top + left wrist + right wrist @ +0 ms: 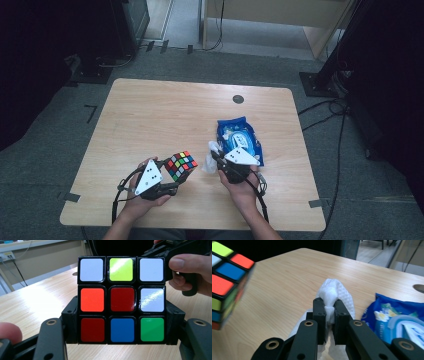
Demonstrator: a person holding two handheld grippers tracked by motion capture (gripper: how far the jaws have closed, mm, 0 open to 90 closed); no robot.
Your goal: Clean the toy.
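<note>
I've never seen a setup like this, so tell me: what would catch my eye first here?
Probably the colourful puzzle cube, clamped in the left gripper above the table's near edge. Next, the right gripper, its jaws pinching a crumpled white wipe. Just beyond it lies a bright blue wipes packet.
</note>
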